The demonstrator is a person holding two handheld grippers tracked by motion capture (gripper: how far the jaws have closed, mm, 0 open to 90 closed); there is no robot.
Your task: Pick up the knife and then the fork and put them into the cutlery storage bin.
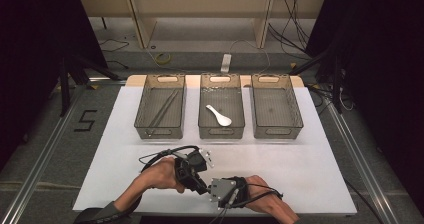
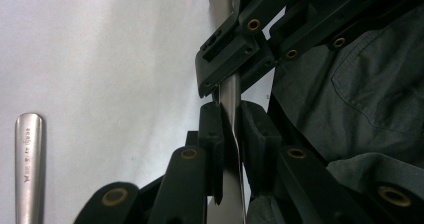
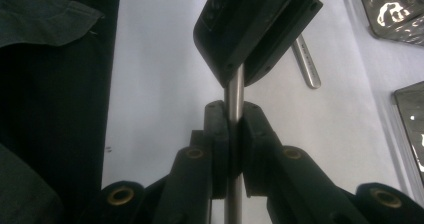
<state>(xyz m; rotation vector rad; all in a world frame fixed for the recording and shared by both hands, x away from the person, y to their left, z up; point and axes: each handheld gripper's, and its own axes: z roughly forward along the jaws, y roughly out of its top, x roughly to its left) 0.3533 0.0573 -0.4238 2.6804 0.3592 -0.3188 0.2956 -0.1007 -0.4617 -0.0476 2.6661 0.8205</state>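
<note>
A slim metal utensil [image 2: 230,91] is held between both grippers near the table's front edge, and only its shaft shows. In the left gripper view, my left gripper [image 2: 231,116] is shut on it. The right gripper [image 2: 235,59] clamps the same shaft just beyond. In the right gripper view, my right gripper [image 3: 233,114] is shut on the shaft [image 3: 234,91], with the left gripper [image 3: 245,59] gripping it farther along. From above, the left gripper [image 1: 200,184] and the right gripper [image 1: 211,190] meet tip to tip.
A second metal handle [image 2: 27,169] lies on the white tabletop [image 1: 300,164] beside the grippers. Three mesh baskets stand in a row at the back: the left one [image 1: 161,129] holds thin rods, the middle one [image 1: 221,131] a white spoon [image 1: 218,115], and the right one [image 1: 276,129] looks bare.
</note>
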